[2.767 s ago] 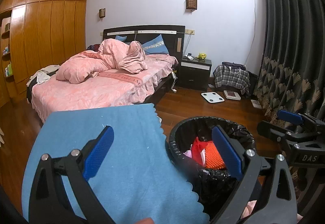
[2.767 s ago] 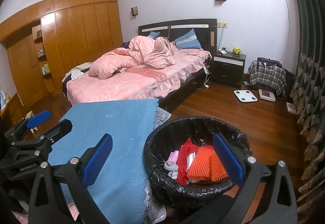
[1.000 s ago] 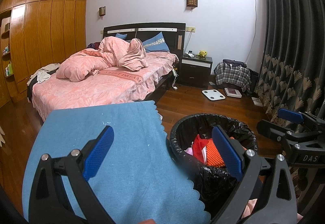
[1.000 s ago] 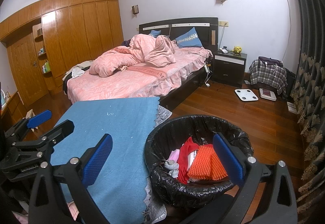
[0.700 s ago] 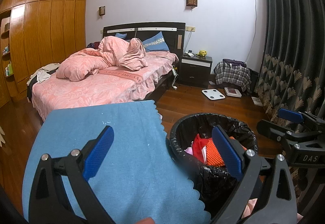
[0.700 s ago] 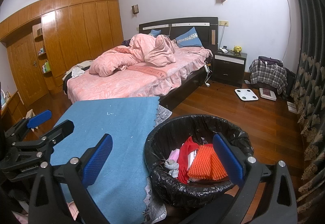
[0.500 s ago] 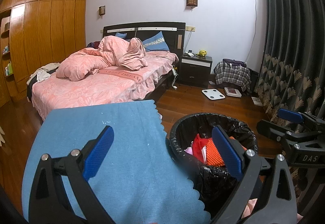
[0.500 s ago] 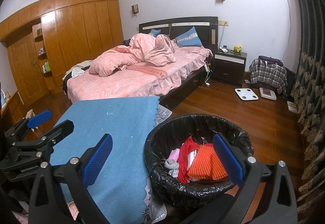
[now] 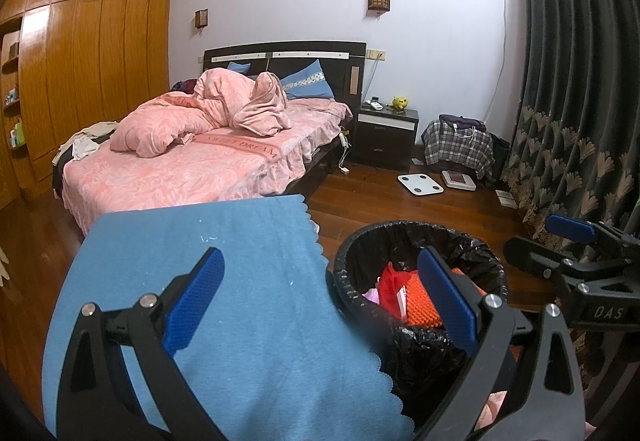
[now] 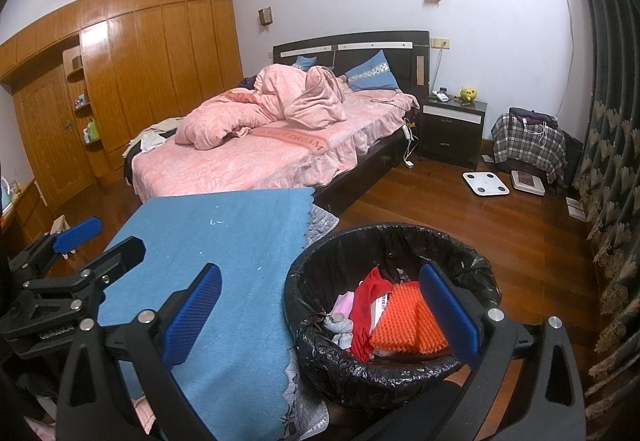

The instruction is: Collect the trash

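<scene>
A round bin lined with a black bag [image 10: 472, 273] stands beside a table under a blue cloth [image 10: 224, 241]. Inside lie an orange ribbed piece [image 10: 404, 325], a red wrapper [image 10: 364, 301], a pink scrap and a grey crumpled bit. The bin also shows in the left wrist view [image 9: 360, 253]. My left gripper [image 9: 320, 297] is open and empty, held over the cloth [image 9: 224, 241] and the bin's left edge. My right gripper [image 10: 320, 309] is open and empty, held over the bin. Each gripper shows in the other's view.
A bed with pink bedding [image 9: 200, 157] stands behind the table. A dark nightstand [image 9: 386, 137], a white scale [image 9: 420, 184] and a plaid-covered pile [image 9: 458, 149] sit on the wooden floor. Dark curtains [image 9: 580, 101] hang at right, wooden wardrobes [image 10: 132, 81] at left.
Both views have shifted very slightly; both grippers stay open and empty over the cloth and the bin.
</scene>
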A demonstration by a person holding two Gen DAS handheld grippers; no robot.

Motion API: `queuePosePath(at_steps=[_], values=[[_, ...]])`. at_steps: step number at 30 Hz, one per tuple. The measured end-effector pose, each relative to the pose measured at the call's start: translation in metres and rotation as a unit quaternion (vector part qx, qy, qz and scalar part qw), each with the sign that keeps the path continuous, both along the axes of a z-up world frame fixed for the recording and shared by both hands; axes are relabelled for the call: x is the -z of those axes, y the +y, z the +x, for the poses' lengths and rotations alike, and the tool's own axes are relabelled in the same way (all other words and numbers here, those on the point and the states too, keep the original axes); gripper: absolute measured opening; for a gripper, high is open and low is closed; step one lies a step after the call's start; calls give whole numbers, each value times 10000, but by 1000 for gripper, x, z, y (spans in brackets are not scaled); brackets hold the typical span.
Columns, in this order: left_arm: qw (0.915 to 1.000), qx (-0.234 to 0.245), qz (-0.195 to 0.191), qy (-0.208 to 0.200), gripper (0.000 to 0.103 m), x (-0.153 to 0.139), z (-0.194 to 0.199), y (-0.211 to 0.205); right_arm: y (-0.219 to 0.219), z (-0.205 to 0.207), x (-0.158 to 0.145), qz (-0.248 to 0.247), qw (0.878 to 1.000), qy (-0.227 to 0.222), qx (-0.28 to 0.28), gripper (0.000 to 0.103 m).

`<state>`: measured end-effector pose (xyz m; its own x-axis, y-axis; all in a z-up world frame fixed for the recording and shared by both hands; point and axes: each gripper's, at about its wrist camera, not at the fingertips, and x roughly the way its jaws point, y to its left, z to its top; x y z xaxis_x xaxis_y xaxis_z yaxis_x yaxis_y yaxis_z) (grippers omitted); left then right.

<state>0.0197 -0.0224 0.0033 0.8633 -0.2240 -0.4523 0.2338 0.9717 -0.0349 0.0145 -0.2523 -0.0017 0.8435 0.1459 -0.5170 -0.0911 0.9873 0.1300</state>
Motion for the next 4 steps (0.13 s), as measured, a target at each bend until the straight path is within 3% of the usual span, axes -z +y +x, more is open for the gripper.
queuePosePath(at_steps=[4], values=[[10000,5,-2,-6,94,-1,1,0,0,0,-1,2,10000,4,-1,97]])
